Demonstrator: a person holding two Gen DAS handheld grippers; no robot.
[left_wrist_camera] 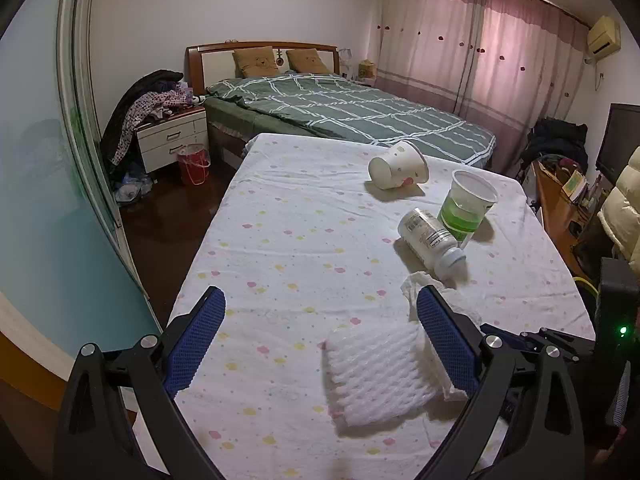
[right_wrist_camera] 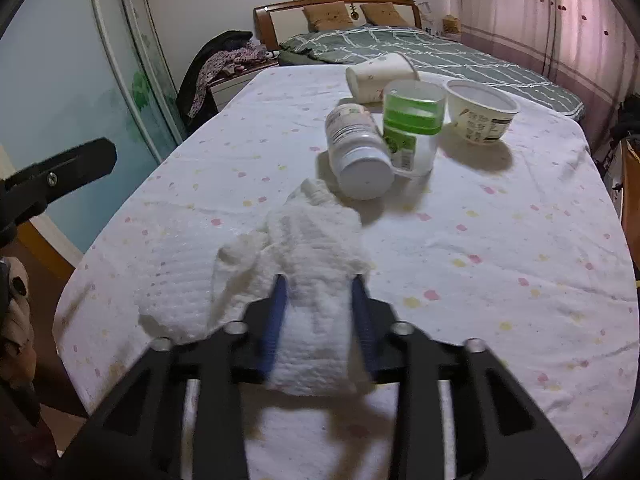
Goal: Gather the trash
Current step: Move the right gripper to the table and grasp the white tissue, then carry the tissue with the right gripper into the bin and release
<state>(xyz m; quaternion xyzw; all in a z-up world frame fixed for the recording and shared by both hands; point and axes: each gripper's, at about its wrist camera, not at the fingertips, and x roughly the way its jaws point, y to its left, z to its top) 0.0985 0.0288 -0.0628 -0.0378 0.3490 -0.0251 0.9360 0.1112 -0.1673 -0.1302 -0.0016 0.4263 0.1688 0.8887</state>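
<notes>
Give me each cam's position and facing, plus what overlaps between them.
Left wrist: on the left gripper, jaws wide open, looking down the table toward the bed; foam net near its right finger.
Right wrist: on the right gripper, angled down, closed on a paper towel; the other gripper's black finger shows at left.
Shared: white bottle, green-banded cup, tipped paper cup, table, bed.

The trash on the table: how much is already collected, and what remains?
Nothing looks collected yet. The right gripper is closed on a paper towel; the left gripper is open. The foam net, bottle, paper cup, clear cup and bowl remain.
</notes>
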